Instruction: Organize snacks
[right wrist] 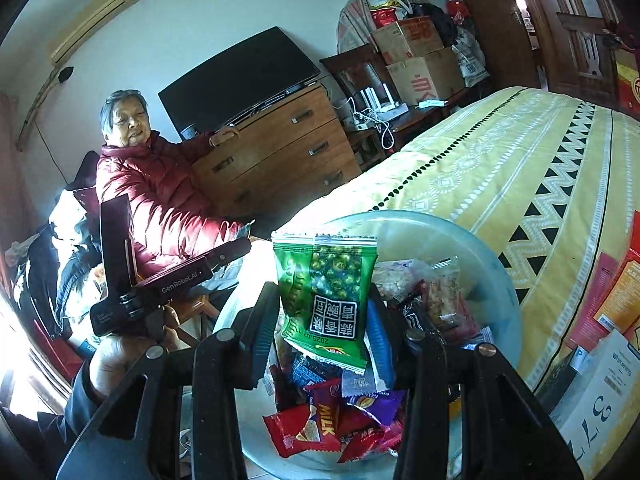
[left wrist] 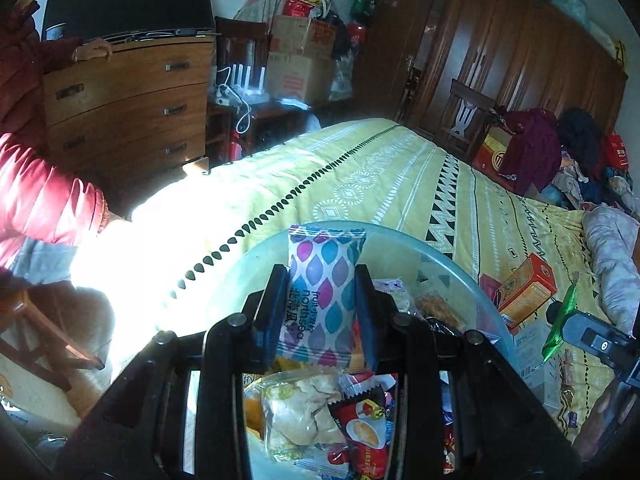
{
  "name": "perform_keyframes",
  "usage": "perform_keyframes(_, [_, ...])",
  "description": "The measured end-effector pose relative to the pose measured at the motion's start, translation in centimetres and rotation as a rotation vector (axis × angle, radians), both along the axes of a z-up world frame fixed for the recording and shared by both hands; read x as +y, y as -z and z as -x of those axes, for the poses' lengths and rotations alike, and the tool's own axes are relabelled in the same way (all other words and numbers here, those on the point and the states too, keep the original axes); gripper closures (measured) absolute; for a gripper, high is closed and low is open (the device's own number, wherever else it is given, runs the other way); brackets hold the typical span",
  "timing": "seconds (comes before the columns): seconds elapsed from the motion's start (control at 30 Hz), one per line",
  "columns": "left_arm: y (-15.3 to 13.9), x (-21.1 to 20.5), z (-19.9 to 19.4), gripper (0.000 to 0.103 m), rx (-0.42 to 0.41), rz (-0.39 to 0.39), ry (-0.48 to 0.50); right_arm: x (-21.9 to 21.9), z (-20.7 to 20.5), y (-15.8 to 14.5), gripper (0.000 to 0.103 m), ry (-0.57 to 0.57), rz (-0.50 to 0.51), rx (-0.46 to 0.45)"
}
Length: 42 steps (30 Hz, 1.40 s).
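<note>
A home bedroom: bed (left wrist: 380,176), dresser (left wrist: 128,100), wardrobe (left wrist: 500,52)

White snack pkt w/ coloured leaf print (left wrist: 324,296): "northsea". Red wrapper (right wrist: 316,420): "MILK". Green pea pkt (right wrist: 326,292): "2025". Black handheld gripper (right wrist: 168,280): "GenRobot.AI". White box (right wrist: 608,392): "Whitening", "37".

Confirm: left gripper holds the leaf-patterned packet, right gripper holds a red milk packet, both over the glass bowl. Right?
Not quite. The right gripper is shut on a green pea snack packet, not a red one, as the right wrist view shows. The left gripper does hold the leaf-patterned packet, both over the glass bowl.
</note>
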State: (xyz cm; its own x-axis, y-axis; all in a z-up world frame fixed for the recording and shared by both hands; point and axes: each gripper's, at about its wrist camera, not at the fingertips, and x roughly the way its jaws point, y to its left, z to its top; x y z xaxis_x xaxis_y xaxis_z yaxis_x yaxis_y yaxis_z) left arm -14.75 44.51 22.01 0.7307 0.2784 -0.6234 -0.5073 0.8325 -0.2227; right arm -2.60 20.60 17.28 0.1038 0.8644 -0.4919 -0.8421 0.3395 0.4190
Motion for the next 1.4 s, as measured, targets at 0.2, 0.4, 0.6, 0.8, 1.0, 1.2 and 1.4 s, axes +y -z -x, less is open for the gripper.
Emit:
perform_keyframes(0.2, [0.7, 0.5, -0.5, 0.067, 0.026, 0.005, 0.018, 0.8, -0.6, 0.8, 0.056, 0.001, 0.013, 0.020])
perform_keyframes(0.4, [1.2, 1.3, -0.7, 0.065, 0.048, -0.012, -0.005, 2.0, 0.1, 1.0, 0.046, -0.020, 0.037, 0.012])
perform_keyframes(0.6, [0.8, 0.7, -0.4, 0.037, 0.072, -0.118, -0.071, 1.6, 0.8, 1.2, 0.035, -0.010, 0.044, -0.001])
perform_keyframes(0.8, [-0.9, -1.2, 0.2, 0.014, 0.061, -0.263, -0.139, -0.8, 2.3, 1.0, 0.032, 0.015, 0.044, -0.040])
perform_keyframes(1.0, [-2.0, -3.3, -0.3, 0.011, 0.048, -0.322, -0.134, -4.4, 3.0, 0.5, 0.023, 0.061, 0.038, -0.057])
perform_keyframes(1.2, [-2.8, -6.0, -0.9, 0.011, 0.040, -0.354, -0.108, -8.0, 3.2, -0.6, 0.022, 0.100, 0.012, -0.067])
perform_keyframes(1.4, [-4.2, -9.5, -1.6, 0.010, 0.020, -0.391, -0.081, -12.0, 3.3, -0.9, 0.019, 0.137, -0.011, -0.070])
